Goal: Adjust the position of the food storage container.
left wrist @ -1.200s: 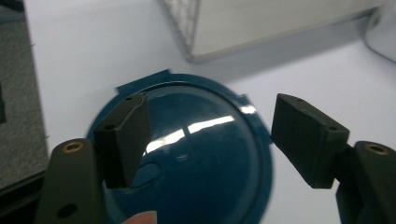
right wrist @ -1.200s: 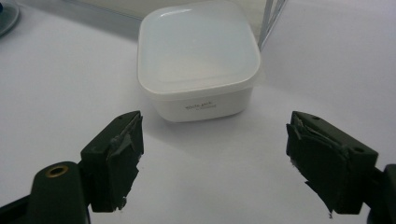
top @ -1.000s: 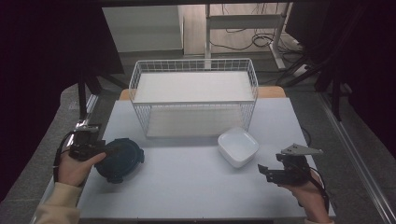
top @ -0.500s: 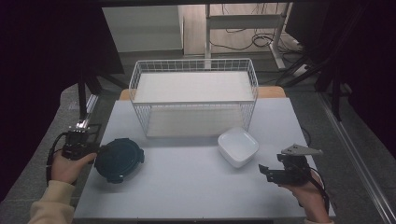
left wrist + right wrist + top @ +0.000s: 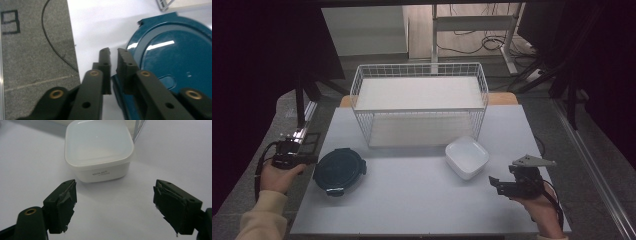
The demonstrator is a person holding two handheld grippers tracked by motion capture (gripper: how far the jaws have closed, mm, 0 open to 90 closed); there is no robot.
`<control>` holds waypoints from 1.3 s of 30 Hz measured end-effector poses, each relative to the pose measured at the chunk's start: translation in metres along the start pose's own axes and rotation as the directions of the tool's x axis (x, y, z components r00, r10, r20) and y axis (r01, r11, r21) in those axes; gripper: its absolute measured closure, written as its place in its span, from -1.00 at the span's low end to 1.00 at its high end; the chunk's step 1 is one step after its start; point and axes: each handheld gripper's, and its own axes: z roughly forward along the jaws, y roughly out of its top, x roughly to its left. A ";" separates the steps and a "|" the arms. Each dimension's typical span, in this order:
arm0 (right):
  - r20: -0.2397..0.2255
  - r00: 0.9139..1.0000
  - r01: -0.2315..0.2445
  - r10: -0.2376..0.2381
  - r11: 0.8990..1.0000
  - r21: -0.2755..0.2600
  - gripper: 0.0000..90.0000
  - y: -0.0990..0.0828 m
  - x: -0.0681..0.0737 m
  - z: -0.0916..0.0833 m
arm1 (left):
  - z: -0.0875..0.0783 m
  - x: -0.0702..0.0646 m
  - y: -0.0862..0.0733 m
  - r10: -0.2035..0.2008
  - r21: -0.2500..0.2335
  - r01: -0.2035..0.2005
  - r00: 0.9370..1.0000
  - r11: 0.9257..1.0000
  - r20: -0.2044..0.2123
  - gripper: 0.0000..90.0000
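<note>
A round dark teal lidded container (image 5: 339,170) lies at the left of the white table (image 5: 412,205). My left gripper (image 5: 312,160) sits level at its left edge. In the left gripper view the jaws (image 5: 113,53) have just been closing and stand almost together, with only bare table showing between the tips; the teal lid (image 5: 172,57) lies just to their right. A white square lidded container (image 5: 467,157) stands right of centre. My right gripper (image 5: 494,182) is open a little in front of it, and the white container (image 5: 97,147) sits beyond its wide-apart jaws (image 5: 115,205).
A white wire basket (image 5: 419,110) with a shelf stands at the back of the table. Grey carpet with a thin black cable (image 5: 53,45) lies beyond the table's left edge. Desk legs and cables stand behind the basket.
My left gripper has pulled back to the left, off the teal container to its edge, and its jaws have closed. The right gripper and both containers have stayed put.
</note>
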 end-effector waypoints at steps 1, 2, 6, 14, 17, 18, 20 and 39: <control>0.001 1.000 0.002 -0.002 1.000 0.001 -0.58 0.000 0.000 0.000 | 0.001 0.002 -0.001 -0.008 0.000 0.008 1.000 1.000 0.002 0.91; 0.002 1.000 0.002 -0.002 1.000 0.001 -0.58 0.000 0.000 0.001 | 0.002 0.005 -0.002 -0.014 0.003 0.014 1.000 1.000 0.003 0.95; 0.004 1.000 0.002 -0.002 1.000 0.003 -0.58 -0.001 0.000 0.002 | 0.005 0.009 -0.006 -0.021 0.018 0.021 1.000 1.000 0.001 1.00; 0.002 1.000 0.002 -0.002 1.000 0.014 -0.58 -0.002 0.001 0.005 | 0.014 0.008 -0.002 -0.004 0.038 0.003 1.000 0.999 0.003 1.00; 0.004 1.000 0.005 -0.005 1.000 0.015 -0.58 -0.002 0.001 0.006 | 0.017 0.007 0.002 0.018 0.051 -0.018 1.000 0.999 0.018 1.00; 0.003 1.000 0.007 -0.007 1.000 0.015 -0.58 -0.002 0.002 0.006 | 0.018 0.005 0.004 0.031 0.056 -0.032 0.999 0.998 0.015 1.00; 0.005 1.000 0.008 -0.008 1.000 0.013 -0.58 -0.002 0.002 0.005 | 0.021 0.002 0.008 0.053 0.076 -0.053 0.999 0.996 0.002 1.00; 0.009 1.000 0.009 -0.009 1.000 0.019 -0.58 -0.002 0.004 0.008 | 0.027 -0.007 0.009 0.075 0.073 -0.077 0.997 0.994 0.023 1.00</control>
